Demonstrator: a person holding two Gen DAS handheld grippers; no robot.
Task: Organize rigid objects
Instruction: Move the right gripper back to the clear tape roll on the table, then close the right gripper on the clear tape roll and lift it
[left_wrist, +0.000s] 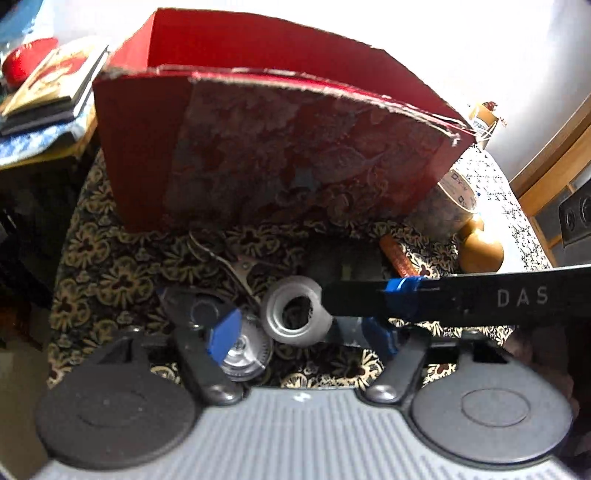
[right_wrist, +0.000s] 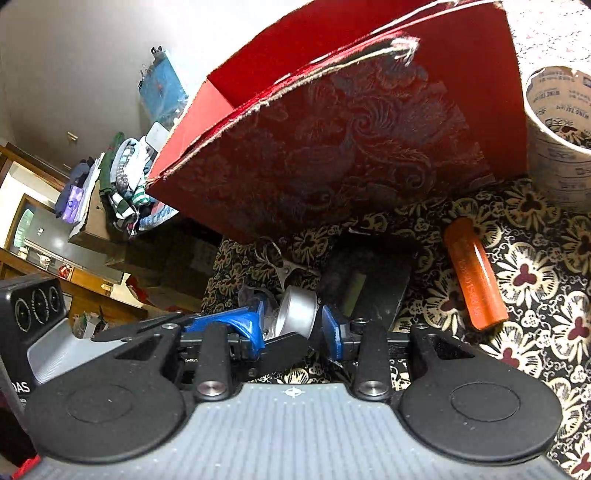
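Left wrist view: left gripper (left_wrist: 301, 332) jaws spread wide, gripping nothing; a silver metal cup (left_wrist: 295, 312) sits between its blue pads, and the right gripper's black finger (left_wrist: 461, 299) reaches the cup's rim. A red box (left_wrist: 280, 147) stands just behind on the patterned cloth (left_wrist: 107, 273). Right wrist view: right gripper (right_wrist: 291, 326) has the metal cup (right_wrist: 295, 312) between its pads; firm grip uncertain. An orange cylinder (right_wrist: 474, 273) and a tape roll (right_wrist: 557, 147) lie right.

"DAS" in pale letters on the black gripper finger (left_wrist: 480, 297) crossing the left wrist view, "DAS" again on the black device (right_wrist: 18, 387) at the right wrist view's left edge; tape roll (right_wrist: 557, 122) print unreadable.
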